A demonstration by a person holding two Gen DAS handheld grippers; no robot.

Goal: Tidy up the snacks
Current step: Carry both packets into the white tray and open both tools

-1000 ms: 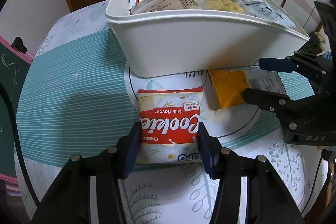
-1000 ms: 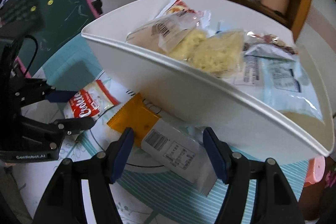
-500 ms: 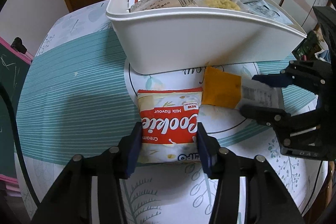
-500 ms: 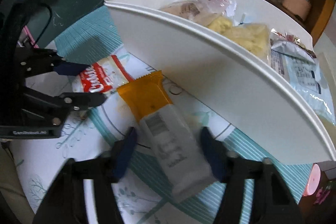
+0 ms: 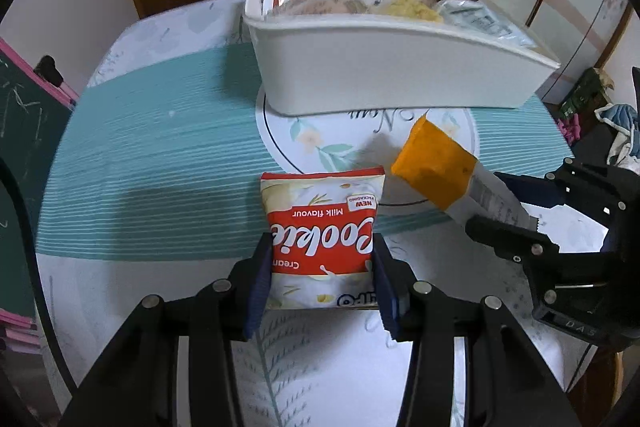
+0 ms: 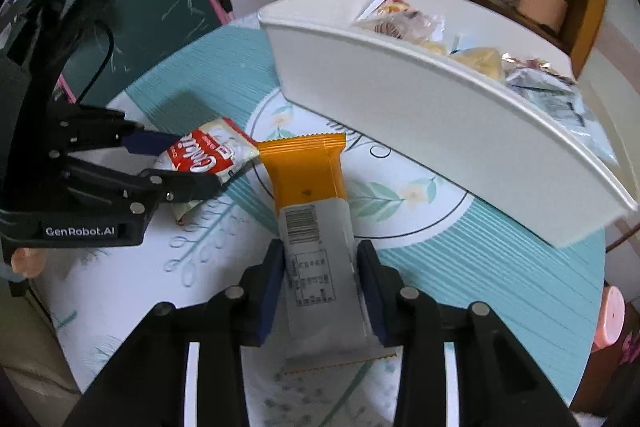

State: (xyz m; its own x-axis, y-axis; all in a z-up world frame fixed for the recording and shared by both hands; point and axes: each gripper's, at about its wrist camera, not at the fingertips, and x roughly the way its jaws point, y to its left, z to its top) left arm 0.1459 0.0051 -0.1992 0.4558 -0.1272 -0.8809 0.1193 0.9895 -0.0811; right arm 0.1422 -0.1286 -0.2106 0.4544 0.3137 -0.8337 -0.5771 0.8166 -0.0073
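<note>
both hand-held grippers hold packets; white bin (image 5: 384, 75) holds snack bags (image 5: 408, 5).

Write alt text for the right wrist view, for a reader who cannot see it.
The right gripper has its jaws closing on an orange-and-white snack bar above a patterned tablecloth. To the left, the left gripper holds a red-and-white cookie packet. Behind stands a white bin filled with snacks.
</note>
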